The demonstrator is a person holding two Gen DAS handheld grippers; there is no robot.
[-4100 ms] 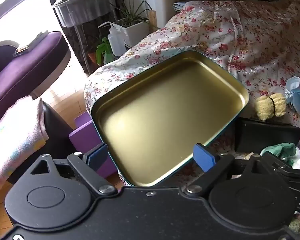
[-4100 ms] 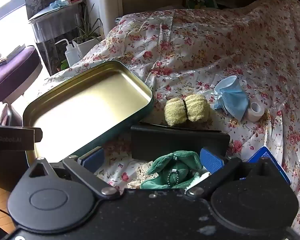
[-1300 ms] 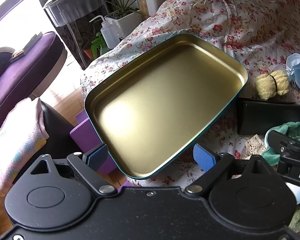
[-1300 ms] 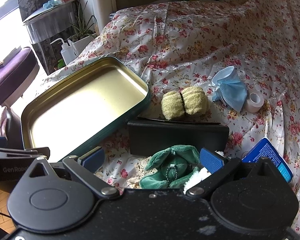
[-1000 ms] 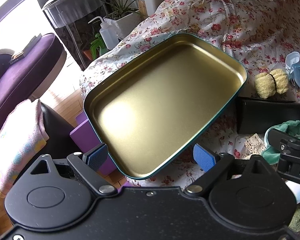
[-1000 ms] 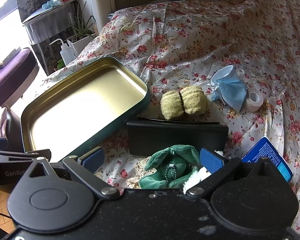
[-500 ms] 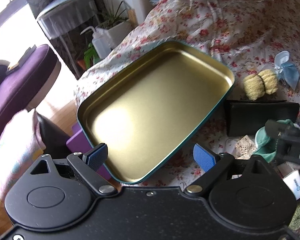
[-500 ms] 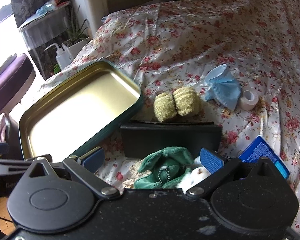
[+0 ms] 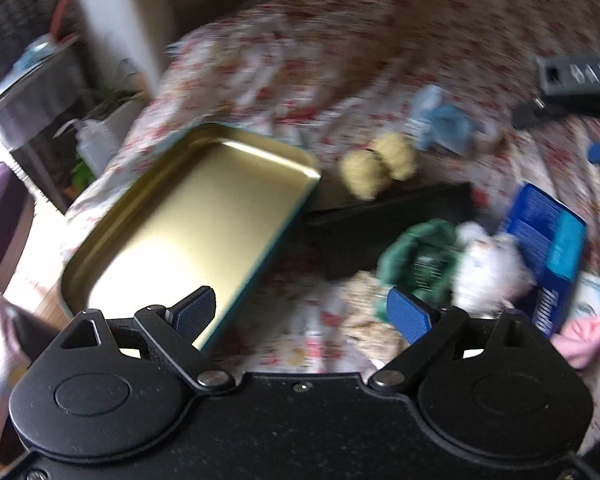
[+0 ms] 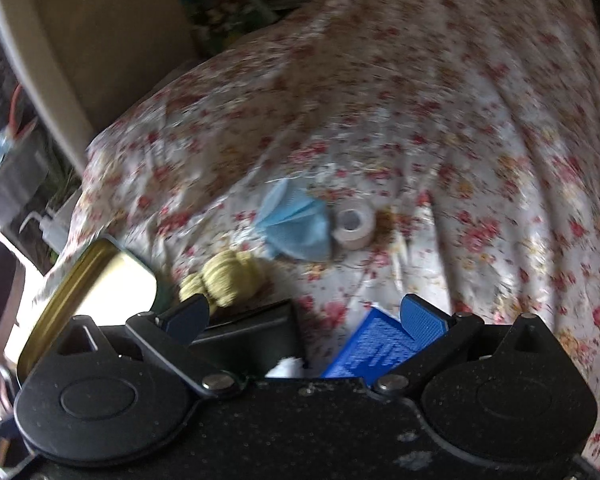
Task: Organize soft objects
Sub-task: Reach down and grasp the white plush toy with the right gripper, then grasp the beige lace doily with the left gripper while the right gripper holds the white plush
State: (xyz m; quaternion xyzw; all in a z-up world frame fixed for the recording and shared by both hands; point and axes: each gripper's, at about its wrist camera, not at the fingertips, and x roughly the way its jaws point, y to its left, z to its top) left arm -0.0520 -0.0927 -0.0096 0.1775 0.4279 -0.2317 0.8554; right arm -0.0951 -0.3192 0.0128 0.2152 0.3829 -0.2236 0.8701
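Both wrist views have swung to the right since the earlier frames and are now motion-blurred; the gold tray [image 9: 188, 216] has shifted from centre frame to the left of the left wrist view and sits at the lower left edge of the right wrist view.

Left gripper [image 9: 301, 312]: jaws wide apart, nothing between the blue pads. It hangs above the near edge of the floral bedspread [image 9: 339, 48], between the tray's near corner and the green plush toy [image 9: 417, 256].

Right gripper [image 10: 305, 316]: jaws wide apart, nothing held. It sits above the black case [image 10: 248, 340] and the blue box [image 10: 373, 346].

Soft objects on the bedspread:
- Green plush toy: near edge, just beside a white fluffy item [image 9: 487, 264], in front of the black case.
- Yellow-green rolled towel [image 9: 377, 162]: just behind the black case, near the tray's far right corner.
- Blue face mask [image 10: 294, 226]: further toward the middle of the bed, touching or just beside a roll of white tape [image 10: 353, 226]; blur prevents telling which.
- Pink soft item [image 9: 581, 334]: near right edge, beside the blue box.

The tray is empty and lies at the bed's left edge.
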